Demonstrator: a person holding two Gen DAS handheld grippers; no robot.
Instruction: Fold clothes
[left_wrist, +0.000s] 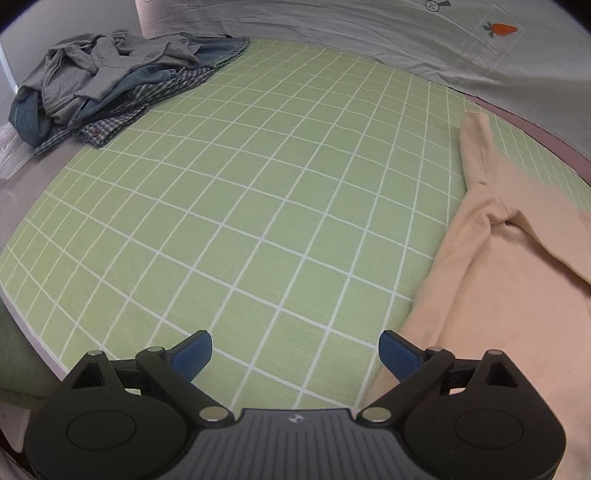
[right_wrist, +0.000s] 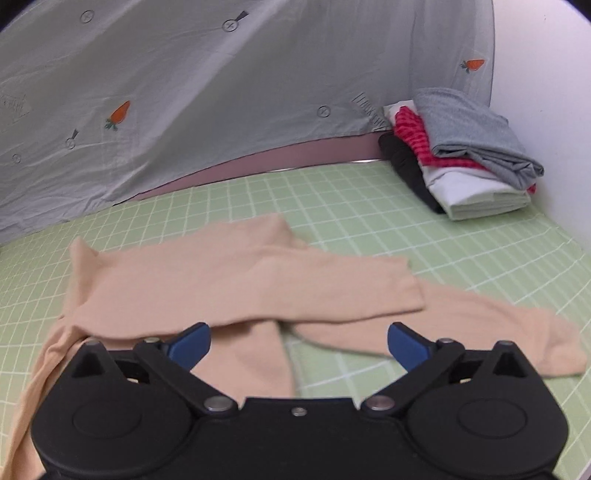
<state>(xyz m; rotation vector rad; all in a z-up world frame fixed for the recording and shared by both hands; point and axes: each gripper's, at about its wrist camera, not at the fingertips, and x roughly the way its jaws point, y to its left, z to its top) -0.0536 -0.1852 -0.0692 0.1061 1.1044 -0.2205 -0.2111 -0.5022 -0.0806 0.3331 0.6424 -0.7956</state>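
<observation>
A peach long-sleeved garment (right_wrist: 236, 280) lies spread on the green checked sheet (right_wrist: 406, 229), one sleeve folded across its body and another sleeve trailing to the right. My right gripper (right_wrist: 299, 343) hovers just above its near part, jaws wide open, blue pads (right_wrist: 192, 343) free of the cloth. In the left wrist view the same peach garment (left_wrist: 517, 295) fills the right side. My left gripper (left_wrist: 295, 354) stands open over bare sheet (left_wrist: 240, 221) beside the garment's left edge, with nothing between its fingers.
A heap of unfolded grey, denim and plaid clothes (left_wrist: 110, 81) lies at the sheet's far left corner. A stack of folded clothes (right_wrist: 461, 151) sits at the far right by the white wall. A grey carrot-print quilt (right_wrist: 184, 92) borders the back.
</observation>
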